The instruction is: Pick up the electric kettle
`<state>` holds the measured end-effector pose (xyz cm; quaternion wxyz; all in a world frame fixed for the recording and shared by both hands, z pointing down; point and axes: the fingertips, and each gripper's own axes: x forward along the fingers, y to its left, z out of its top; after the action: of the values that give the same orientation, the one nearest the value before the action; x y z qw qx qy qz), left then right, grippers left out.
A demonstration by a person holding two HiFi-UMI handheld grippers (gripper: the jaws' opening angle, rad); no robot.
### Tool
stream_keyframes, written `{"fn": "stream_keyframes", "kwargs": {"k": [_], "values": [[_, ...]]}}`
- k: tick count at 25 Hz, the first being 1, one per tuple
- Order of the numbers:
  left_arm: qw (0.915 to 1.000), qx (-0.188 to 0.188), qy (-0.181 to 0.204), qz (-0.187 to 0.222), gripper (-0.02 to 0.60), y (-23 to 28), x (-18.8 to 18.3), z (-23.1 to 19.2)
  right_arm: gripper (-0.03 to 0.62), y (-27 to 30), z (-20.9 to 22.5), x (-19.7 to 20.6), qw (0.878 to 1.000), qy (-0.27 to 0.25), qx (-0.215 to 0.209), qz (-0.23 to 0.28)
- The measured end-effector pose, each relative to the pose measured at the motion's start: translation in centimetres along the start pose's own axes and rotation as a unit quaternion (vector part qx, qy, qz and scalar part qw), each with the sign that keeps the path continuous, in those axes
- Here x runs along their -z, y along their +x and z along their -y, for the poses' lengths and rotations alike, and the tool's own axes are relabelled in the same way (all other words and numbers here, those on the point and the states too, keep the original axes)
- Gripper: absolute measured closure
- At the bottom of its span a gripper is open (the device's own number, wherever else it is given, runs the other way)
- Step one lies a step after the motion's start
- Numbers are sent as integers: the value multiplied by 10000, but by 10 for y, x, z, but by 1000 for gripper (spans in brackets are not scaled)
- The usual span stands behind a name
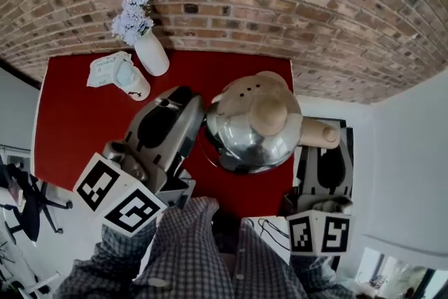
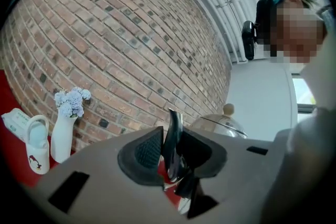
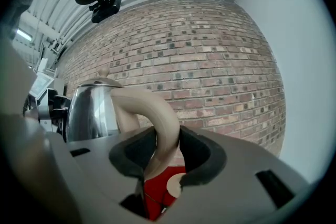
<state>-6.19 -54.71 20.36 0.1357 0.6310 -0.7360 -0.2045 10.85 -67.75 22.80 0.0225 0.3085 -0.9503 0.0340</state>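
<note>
Kettle (image 1: 252,136) in left gripper (image 2: 169,149), right gripper (image 3: 164,152)

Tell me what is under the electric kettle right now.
Below the electric kettle lies the red table; the right gripper view shows red and a pale round patch under the handle. From above, the kettle's body covers what is directly beneath it.

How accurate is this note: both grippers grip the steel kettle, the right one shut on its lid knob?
One detail is off. The right gripper is shut on the kettle's curved beige handle, not its lid knob; the right gripper view shows this. The left gripper does grip the kettle, on a thin shiny part.
</note>
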Motion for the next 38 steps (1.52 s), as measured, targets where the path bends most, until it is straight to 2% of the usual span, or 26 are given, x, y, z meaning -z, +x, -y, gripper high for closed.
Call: {"fn": "stream_keyframes", "kwargs": {"k": [6, 15, 38], "values": [[9999, -73, -90, -25, 486, -32, 14, 10, 450, -27, -10, 10, 9998, -110, -82, -164], [9990, -157, -416, -3, 486, -47, 25, 11, 450, -43, -14, 3, 9987, -446, -61, -258], [9994, -122, -313, -58, 488, -45, 25, 11, 450, -45, -14, 7, 9985, -425, 53, -338]]}}
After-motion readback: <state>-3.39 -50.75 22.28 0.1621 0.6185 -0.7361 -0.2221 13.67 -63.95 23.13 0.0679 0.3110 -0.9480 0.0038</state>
